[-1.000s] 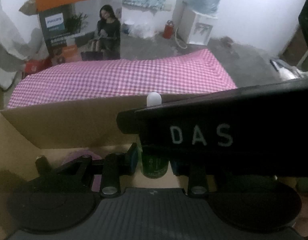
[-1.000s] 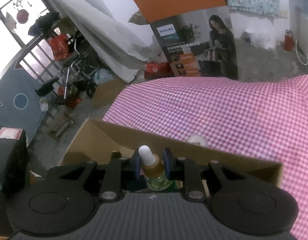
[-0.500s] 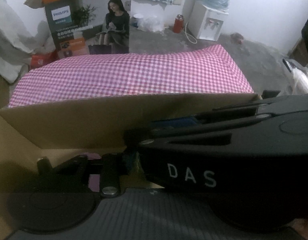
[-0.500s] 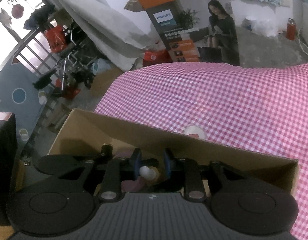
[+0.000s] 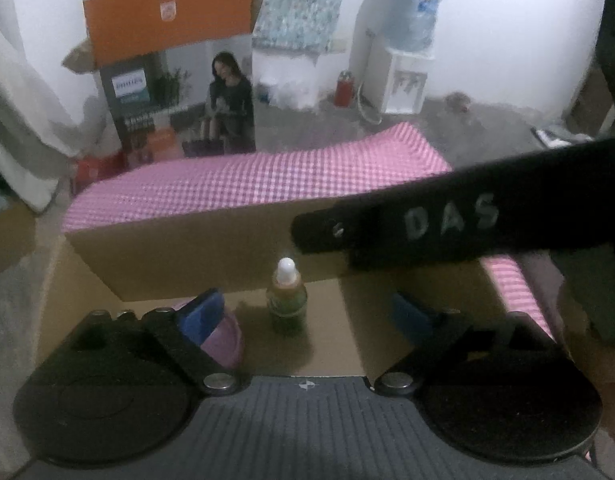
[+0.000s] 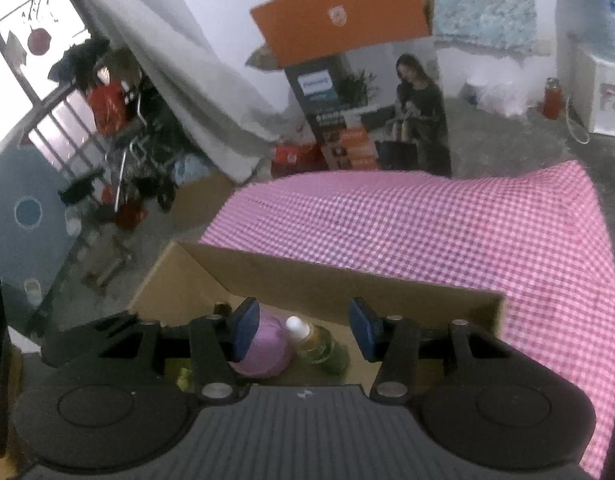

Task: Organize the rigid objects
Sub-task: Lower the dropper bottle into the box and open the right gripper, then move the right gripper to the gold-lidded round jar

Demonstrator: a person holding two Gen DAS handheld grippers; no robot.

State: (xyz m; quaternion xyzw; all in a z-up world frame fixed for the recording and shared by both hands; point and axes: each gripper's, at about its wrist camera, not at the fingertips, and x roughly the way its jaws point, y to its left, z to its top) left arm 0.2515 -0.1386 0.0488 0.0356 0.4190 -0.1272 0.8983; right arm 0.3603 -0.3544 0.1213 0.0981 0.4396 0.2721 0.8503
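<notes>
Standing inside the cardboard box, a dropper bottle; both fingers just opened, empty.

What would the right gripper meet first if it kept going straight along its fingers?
Most likely the dropper bottle standing in the cardboard box, between the open fingers of the right gripper. The purple round thing sits just beside that line; depth is hard to judge.
</notes>
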